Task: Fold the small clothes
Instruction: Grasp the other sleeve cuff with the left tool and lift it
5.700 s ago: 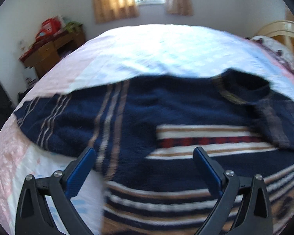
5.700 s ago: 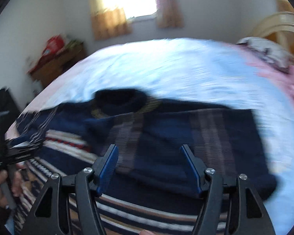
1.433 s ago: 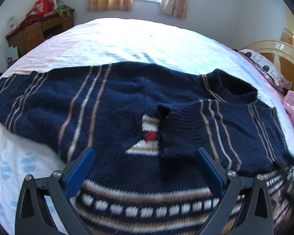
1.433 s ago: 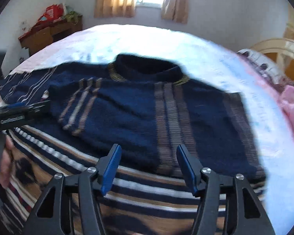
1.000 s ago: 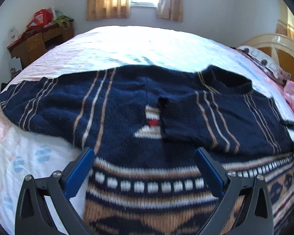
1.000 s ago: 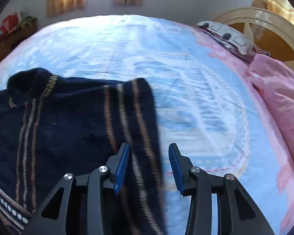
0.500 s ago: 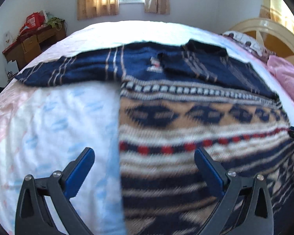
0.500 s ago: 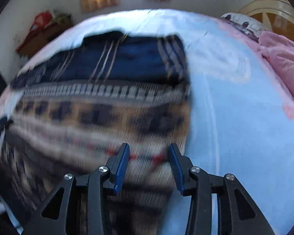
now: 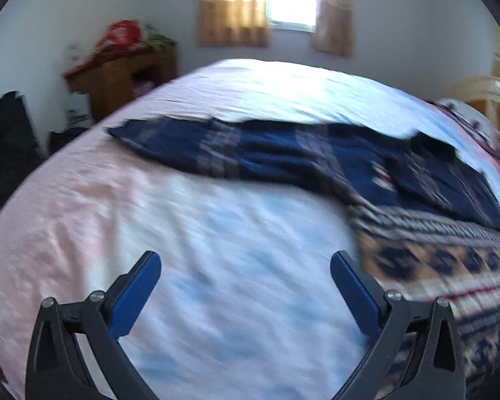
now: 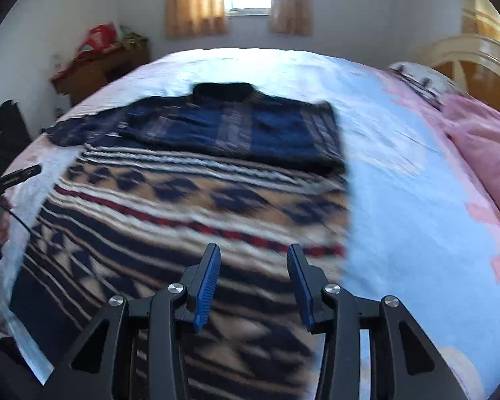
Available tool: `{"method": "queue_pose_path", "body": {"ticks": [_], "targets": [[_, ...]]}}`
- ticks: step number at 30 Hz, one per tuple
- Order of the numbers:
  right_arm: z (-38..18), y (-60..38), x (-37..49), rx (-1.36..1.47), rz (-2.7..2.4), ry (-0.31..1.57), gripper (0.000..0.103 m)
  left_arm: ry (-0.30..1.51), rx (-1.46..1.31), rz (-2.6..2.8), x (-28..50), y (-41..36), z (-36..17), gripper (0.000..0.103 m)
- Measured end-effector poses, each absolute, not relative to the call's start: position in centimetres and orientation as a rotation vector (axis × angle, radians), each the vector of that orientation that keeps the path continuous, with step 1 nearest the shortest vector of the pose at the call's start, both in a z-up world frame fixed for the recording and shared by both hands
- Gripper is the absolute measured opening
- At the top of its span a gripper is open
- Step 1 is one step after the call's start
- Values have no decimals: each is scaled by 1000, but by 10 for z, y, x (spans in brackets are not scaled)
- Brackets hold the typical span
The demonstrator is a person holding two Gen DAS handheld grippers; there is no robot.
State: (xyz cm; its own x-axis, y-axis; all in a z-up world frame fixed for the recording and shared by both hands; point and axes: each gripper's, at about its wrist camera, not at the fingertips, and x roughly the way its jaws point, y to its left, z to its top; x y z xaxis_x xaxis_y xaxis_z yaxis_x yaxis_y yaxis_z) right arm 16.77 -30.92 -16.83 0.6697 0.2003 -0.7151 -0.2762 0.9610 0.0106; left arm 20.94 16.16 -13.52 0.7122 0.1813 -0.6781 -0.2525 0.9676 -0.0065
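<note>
A navy knitted sweater (image 10: 190, 206) with tan, white and red patterned bands lies flat on the bed, collar (image 10: 223, 88) at the far end. One sleeve (image 9: 190, 150) stretches out to the left; the other is folded across the navy chest (image 10: 243, 130). My left gripper (image 9: 245, 266) stands wide open over bare bedsheet (image 9: 236, 233), left of the sweater's body (image 9: 433, 260). My right gripper (image 10: 253, 266) hovers over the patterned lower body near its right edge, jaws partly apart with nothing pressed between them. The picture is blurred by motion.
A wooden desk (image 9: 116, 70) with a red bag stands at the far left wall. A pink blanket (image 10: 476, 140), a pillow (image 10: 416, 73) and a cream headboard (image 10: 466, 60) lie to the right. A hand (image 10: 0, 226) shows at the left edge.
Both grippers have drawn back from the chest toward the near end of the bed. The left one slid left off the sweater onto bare sheet. The right one came in from the sweater's right edge.
</note>
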Motion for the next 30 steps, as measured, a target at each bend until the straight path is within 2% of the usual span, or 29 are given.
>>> {"method": "queue_pose_path", "body": {"ticks": [5, 8, 12, 21, 24, 26, 28, 30], "targets": [[-177, -241, 196, -173, 385, 755, 45, 727, -139, 410, 235, 216, -136, 103], [-188, -214, 213, -199, 413, 763, 53, 734, -165, 478, 250, 246, -140, 103], [-200, -183, 232, -203, 444, 796, 53, 728, -184, 558, 274, 284, -142, 103], [-216, -149, 230, -342, 426, 747, 53, 687, -312, 642, 331, 360, -141, 101], [-221, -147, 228, -367, 419, 730, 53, 713, -342, 631, 351, 370, -151, 90], [-222, -146, 227, -373, 419, 721, 54, 732, -369, 616, 364, 379, -158, 70], [-224, -147, 226, -373, 414, 716, 57, 746, -410, 617, 370, 386, -162, 64], [-226, -150, 228, -360, 402, 713, 63, 744, -449, 631, 373, 391, -165, 64]]}}
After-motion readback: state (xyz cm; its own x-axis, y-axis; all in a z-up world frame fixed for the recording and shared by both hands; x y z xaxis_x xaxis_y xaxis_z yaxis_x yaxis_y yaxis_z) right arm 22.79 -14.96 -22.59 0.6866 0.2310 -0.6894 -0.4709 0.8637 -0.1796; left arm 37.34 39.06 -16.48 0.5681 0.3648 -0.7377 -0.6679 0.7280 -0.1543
